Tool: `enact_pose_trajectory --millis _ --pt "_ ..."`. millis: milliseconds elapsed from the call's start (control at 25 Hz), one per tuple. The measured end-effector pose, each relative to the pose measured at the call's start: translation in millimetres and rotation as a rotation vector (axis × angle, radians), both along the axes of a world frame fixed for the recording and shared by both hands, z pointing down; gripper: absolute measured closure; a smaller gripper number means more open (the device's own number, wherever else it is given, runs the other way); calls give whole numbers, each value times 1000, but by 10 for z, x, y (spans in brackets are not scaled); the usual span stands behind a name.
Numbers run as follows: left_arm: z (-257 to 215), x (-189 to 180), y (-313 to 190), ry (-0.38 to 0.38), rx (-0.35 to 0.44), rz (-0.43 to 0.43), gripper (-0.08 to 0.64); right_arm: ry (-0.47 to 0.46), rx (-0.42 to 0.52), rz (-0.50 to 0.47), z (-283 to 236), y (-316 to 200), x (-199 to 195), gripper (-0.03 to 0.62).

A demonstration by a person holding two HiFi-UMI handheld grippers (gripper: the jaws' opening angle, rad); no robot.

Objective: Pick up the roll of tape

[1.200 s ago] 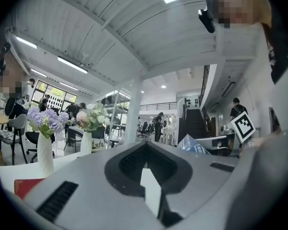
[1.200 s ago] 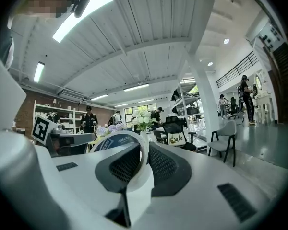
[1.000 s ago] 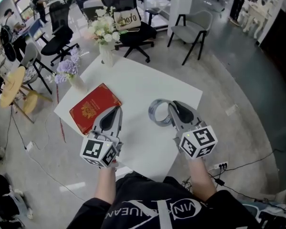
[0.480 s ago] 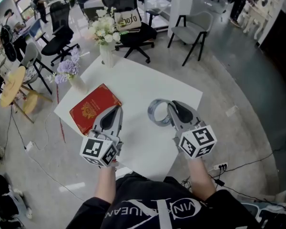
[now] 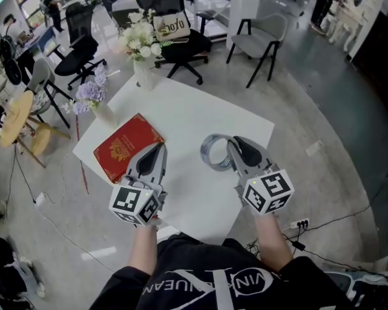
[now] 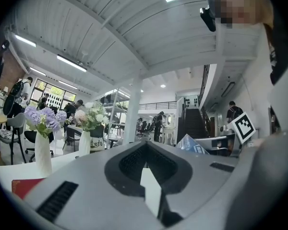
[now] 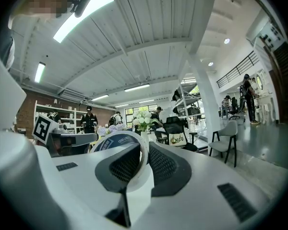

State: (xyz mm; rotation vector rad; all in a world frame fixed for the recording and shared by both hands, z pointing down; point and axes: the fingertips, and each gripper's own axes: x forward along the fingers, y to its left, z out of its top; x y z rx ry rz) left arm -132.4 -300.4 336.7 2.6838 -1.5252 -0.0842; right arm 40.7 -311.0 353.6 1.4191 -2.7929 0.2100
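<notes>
Two grippers: both point level above the white table (image 5: 194,105). The left gripper (image 5: 158,150) is at 9 o'clock of the right gripper (image 5: 233,148), and they are well apart.
Left pads (image 6: 130,162): pressed together, with nothing between them.
Right gripper's jaws: closed on the roll of tape (image 5: 205,152) and pinching the wall of its ring.
Roll of tape: it is upright on its edge, at 9 o'clock of the right fingertips. In the right gripper view the left pad (image 7: 121,166) sits inside the hole and the right pad (image 7: 166,163) is against the outer face.
Height of the roll: it seems to be just above the table, but the steep head view does not make this sure.
Red book (image 5: 128,146): it lies flat at 11 o'clock of the left gripper, not touching it.
Vase of white flowers (image 5: 144,70): at the table's 12 o'clock edge.
</notes>
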Motion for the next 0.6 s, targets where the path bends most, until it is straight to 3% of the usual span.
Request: enact_pose_trajectory --millis 600 --pt "24 11 -69 -1 -13 10 558 0 -5 5 -6 -43 14 523"
